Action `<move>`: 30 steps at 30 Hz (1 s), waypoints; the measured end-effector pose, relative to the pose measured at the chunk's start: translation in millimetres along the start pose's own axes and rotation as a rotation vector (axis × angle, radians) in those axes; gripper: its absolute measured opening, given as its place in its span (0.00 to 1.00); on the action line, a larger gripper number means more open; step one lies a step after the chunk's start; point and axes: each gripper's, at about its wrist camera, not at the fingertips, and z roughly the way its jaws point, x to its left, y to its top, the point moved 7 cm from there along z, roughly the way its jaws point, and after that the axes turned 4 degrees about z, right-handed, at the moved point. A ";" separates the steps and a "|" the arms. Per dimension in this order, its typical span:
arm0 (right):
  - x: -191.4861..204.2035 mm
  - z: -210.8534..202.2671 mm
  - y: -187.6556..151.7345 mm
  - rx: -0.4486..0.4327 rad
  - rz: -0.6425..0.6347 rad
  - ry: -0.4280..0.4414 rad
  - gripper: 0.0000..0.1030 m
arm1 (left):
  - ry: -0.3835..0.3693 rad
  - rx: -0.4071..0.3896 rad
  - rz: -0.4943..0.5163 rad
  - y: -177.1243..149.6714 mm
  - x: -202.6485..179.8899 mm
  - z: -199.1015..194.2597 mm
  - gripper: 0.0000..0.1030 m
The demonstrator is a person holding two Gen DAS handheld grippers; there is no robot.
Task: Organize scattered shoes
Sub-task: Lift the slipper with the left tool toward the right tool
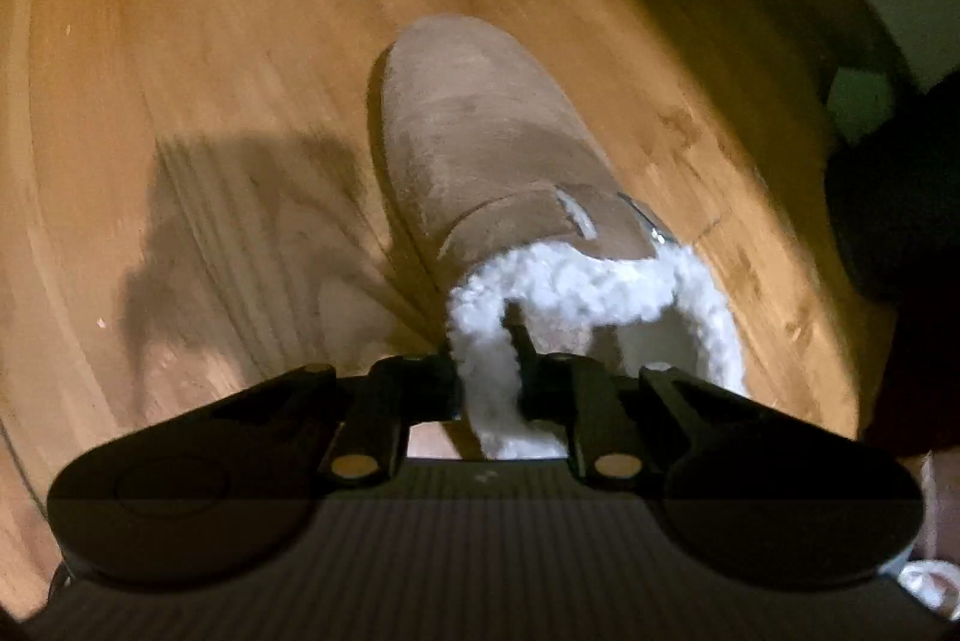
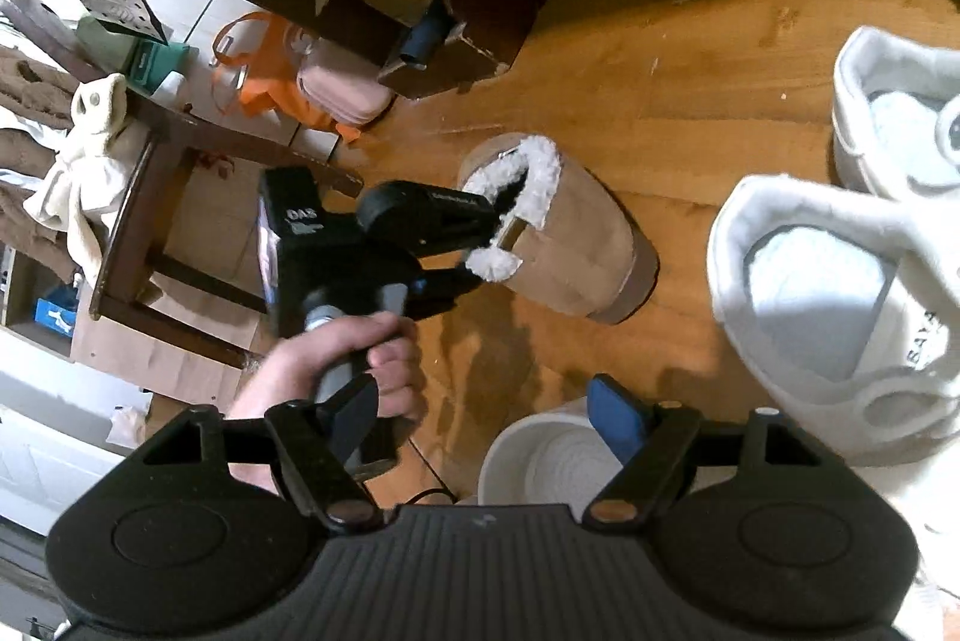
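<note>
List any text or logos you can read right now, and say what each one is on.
"DAS", seen upside down: white print on the body of the left gripper, right wrist view.
"EAYA", partly cut off: grey print on the side of the nearer white sneaker.
Raised lettering on the left gripper's arm: too blurred to read.
Tan fleece-lined slipper: no text visible.

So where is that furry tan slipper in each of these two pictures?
Left wrist view: the tan slipper fills the middle, toe pointing up the picture, its white fleece collar pinched in the left tongs at the bottom.
Right wrist view: it lies at the centre, toe to the lower right, the tongs coming in from the left.
Shared landmark: the white fleece collar.
</note>
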 end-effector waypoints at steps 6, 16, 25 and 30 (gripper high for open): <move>-2.2 -4.6 -4.1 0.009 0.011 -0.018 0.76 | -0.089 -0.026 -0.210 -3.1 28.8 -4.8 0.07; 31.4 -18.4 -18.6 0.030 -0.079 0.006 0.76 | -0.090 -0.115 -0.179 -1.7 64.9 -118.6 0.06; 87.4 -10.9 -73.4 0.215 -0.224 0.093 0.76 | -0.049 -0.153 -0.296 -94.7 190.4 -280.6 0.06; 127.8 1.9 -126.1 0.405 -0.277 0.157 0.76 | 0.035 -0.152 -0.340 -167.1 242.3 -342.9 0.07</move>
